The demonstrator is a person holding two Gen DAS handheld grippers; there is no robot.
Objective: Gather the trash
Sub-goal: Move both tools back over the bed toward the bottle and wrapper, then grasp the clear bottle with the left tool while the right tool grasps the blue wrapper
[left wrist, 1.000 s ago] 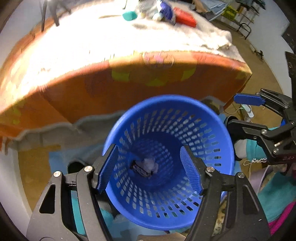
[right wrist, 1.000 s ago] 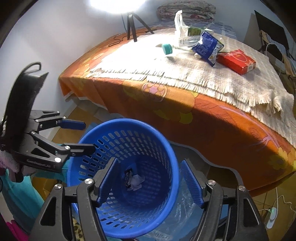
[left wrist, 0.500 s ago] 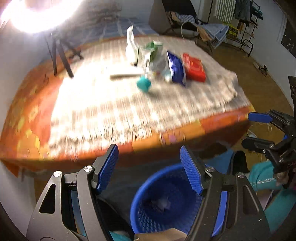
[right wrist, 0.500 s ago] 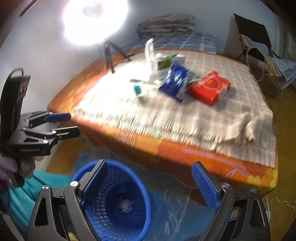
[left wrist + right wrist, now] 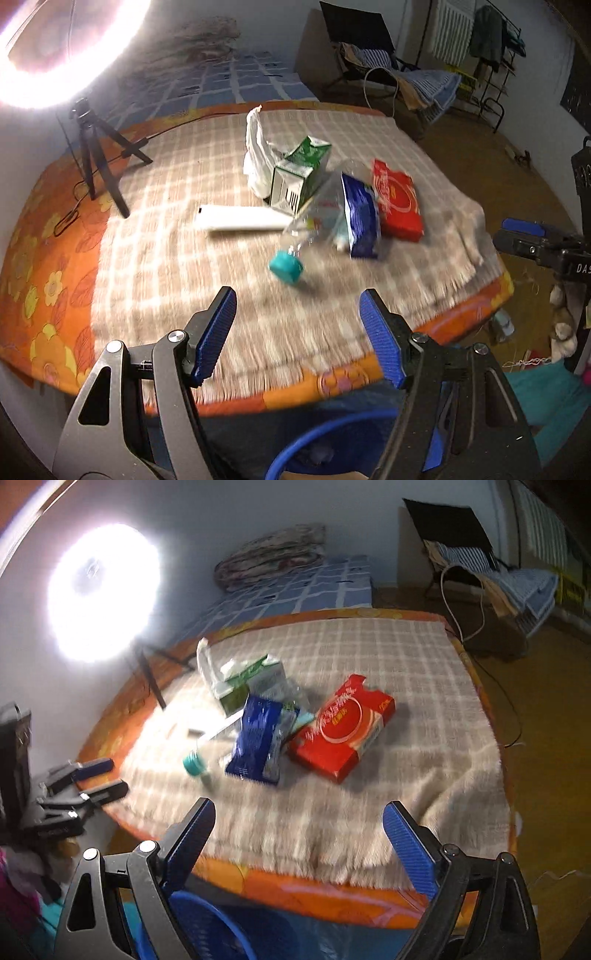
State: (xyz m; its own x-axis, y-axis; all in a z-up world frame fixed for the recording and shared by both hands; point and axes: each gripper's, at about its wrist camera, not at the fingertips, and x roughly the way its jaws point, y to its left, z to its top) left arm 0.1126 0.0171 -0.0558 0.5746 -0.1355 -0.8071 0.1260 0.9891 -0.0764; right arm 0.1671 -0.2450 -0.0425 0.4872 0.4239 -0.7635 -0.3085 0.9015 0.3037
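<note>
Trash lay bunched mid-table on the beige checked fringed cloth: a flat red cardboard box, a crinkled blue foil packet, a green-and-white carton and a clear plastic bottle with a teal cap, touching or overlapping. The round blue perforated plastic basket sat low against the table's near edge, probably for short drops. Left gripper fingers stood apart and empty; the right gripper, its fingers just widened with nothing between them, looked readied for the box.
</note>
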